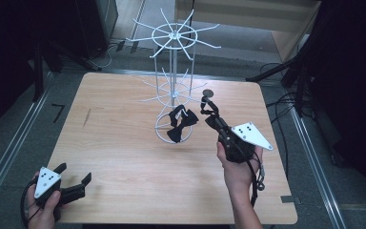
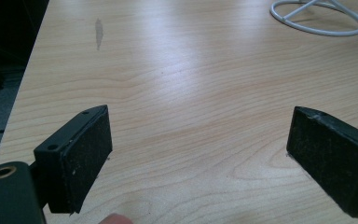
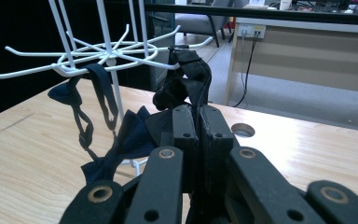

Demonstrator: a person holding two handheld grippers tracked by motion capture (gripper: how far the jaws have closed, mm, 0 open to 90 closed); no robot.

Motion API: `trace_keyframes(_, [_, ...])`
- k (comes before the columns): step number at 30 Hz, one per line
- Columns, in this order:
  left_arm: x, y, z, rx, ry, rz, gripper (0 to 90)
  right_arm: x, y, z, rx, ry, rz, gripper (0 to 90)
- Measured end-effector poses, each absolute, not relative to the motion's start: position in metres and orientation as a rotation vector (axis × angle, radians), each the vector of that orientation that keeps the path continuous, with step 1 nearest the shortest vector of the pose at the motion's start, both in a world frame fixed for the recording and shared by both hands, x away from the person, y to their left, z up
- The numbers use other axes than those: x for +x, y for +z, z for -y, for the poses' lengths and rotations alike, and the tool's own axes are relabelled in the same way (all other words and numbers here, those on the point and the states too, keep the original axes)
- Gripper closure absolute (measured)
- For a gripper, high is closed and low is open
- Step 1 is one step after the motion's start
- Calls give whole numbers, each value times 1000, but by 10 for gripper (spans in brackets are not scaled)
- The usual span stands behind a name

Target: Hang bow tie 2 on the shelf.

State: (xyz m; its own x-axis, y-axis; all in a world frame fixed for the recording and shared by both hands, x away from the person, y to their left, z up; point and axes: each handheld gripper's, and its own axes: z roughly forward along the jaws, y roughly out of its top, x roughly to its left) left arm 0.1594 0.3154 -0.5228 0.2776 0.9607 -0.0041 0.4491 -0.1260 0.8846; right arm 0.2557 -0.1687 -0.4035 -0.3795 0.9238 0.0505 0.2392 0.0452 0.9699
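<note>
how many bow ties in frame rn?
2. One bow tie hangs from the white wire rack's lower hooks; the second bow tie is pinched in the right gripper beside it.

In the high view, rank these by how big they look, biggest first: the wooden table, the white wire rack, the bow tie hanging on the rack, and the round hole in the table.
1. Wooden table
2. White wire rack, though it stands tall towards the camera, so it may look larger
3. Bow tie
4. Round hole

The rack (image 1: 174, 71) is white wire, and the bow tie (image 1: 181, 125) hanging on it is dark, almost black. The table (image 1: 124, 157) is light wood with fine grain lines, and both grippers' jaws are black.
</note>
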Motion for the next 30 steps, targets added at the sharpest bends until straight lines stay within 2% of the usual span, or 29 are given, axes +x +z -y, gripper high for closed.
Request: trace_keyframes(30, [159, -523, -316, 1719, 777, -1295, 71, 273, -421, 127, 1148, 1308, -1778, 867])
